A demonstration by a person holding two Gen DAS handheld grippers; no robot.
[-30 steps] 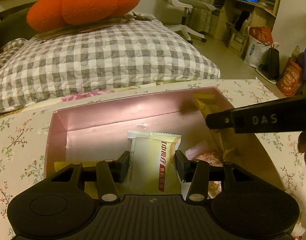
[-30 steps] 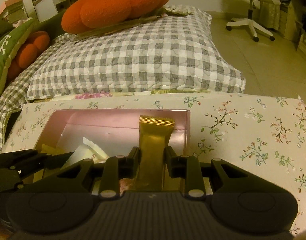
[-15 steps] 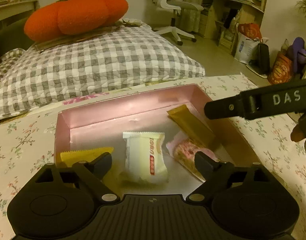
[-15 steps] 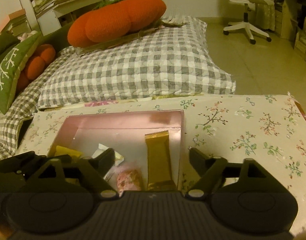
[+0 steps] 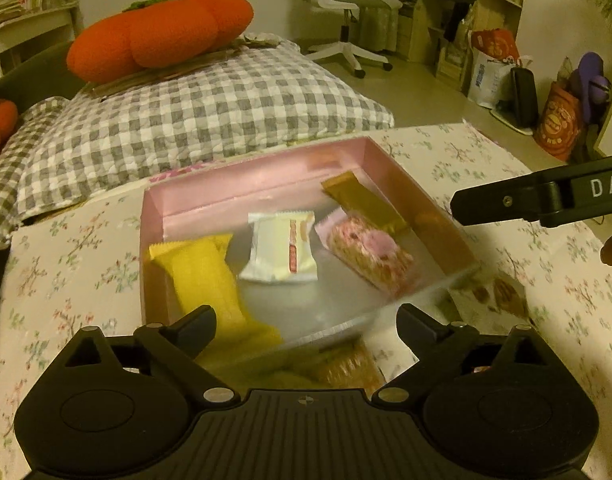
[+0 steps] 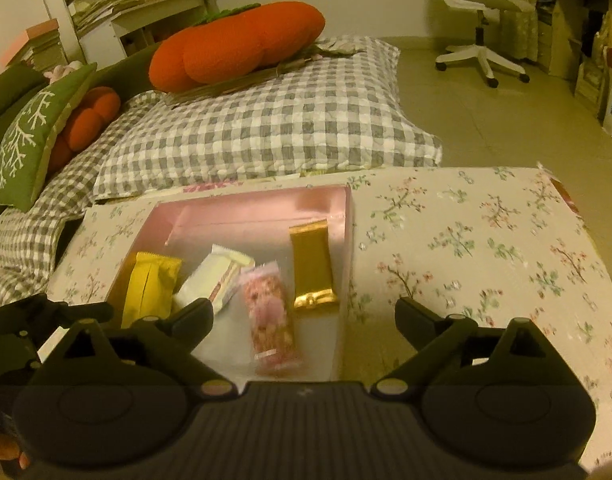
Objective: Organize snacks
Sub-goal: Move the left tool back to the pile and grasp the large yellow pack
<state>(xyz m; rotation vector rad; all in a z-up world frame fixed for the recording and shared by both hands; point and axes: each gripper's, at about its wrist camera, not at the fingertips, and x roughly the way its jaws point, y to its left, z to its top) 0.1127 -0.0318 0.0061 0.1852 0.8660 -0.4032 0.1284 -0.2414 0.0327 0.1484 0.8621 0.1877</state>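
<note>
A pink open box (image 5: 262,178) (image 6: 262,206) sits on the floral table. Inside lie a yellow packet (image 5: 202,276) (image 6: 150,288), a white packet (image 5: 282,246) (image 6: 218,276), a pink granola bar (image 5: 370,252) (image 6: 268,312) and a gold bar (image 5: 362,202) (image 6: 312,264). My left gripper (image 5: 306,322) is open and empty, above the box's near edge. My right gripper (image 6: 304,322) is open and empty, raised over the box's near right corner; its side shows in the left wrist view (image 5: 538,200).
The floral tablecloth (image 6: 486,240) spreads to the right of the box. A checked quilt (image 6: 266,128) with an orange pumpkin cushion (image 6: 238,46) lies behind the table. An office chair (image 6: 482,12) and shelves stand at the far right.
Both grippers opened, letting go of the white packet and the gold bar into the box, then drew back and up from the box.
</note>
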